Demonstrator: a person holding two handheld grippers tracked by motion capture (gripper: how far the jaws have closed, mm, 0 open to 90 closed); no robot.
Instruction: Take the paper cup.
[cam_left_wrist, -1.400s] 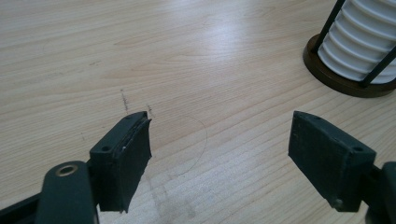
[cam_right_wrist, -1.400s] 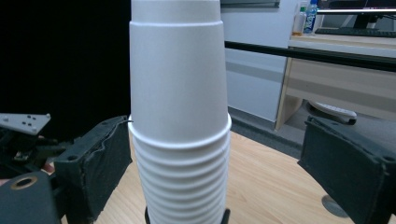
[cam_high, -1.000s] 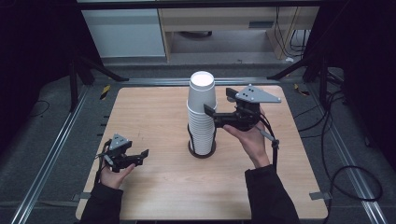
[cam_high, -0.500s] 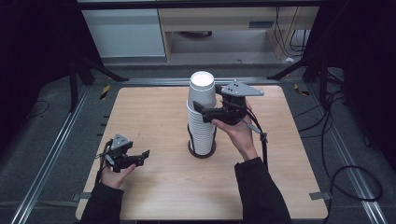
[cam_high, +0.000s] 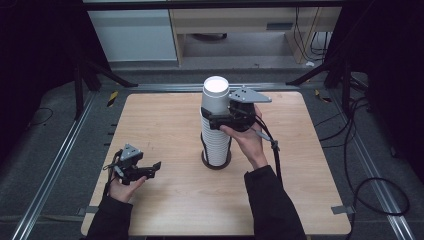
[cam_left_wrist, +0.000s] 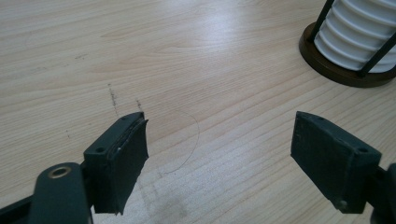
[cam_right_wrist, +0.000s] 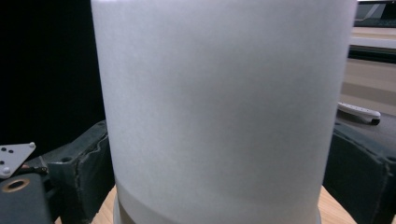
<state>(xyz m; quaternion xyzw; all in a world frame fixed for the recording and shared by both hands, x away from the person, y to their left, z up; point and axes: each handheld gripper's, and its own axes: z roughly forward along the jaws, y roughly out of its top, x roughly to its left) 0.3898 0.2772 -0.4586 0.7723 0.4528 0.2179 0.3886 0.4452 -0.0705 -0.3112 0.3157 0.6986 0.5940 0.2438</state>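
A tall stack of white paper cups (cam_high: 216, 142) stands in a dark round holder (cam_high: 205, 159) at the middle of the wooden table (cam_high: 165, 120). My right gripper (cam_high: 216, 117) is level with the top cup (cam_high: 215, 96), one jaw on each side of it. In the right gripper view the cup's wall (cam_right_wrist: 219, 116) sits between the wide-set pads (cam_right_wrist: 84, 172), undented, and hides their inner faces. The right gripper is open. My left gripper (cam_high: 154, 170) rests low at the front left, open, with bare wood between its jaws (cam_left_wrist: 219, 154). The holder's base (cam_left_wrist: 345, 70) is at that view's upper right.
Metal rails (cam_high: 60, 150) run along the table's sides, and cables (cam_high: 370, 185) lie on the floor to the right. A pale cabinet (cam_high: 135, 35) stands behind the table. The right gripper's cable (cam_high: 276, 155) trails over the forearm.
My right gripper has moved left and slightly down, from beside the stack to around the top cup. The left gripper has stayed in place.
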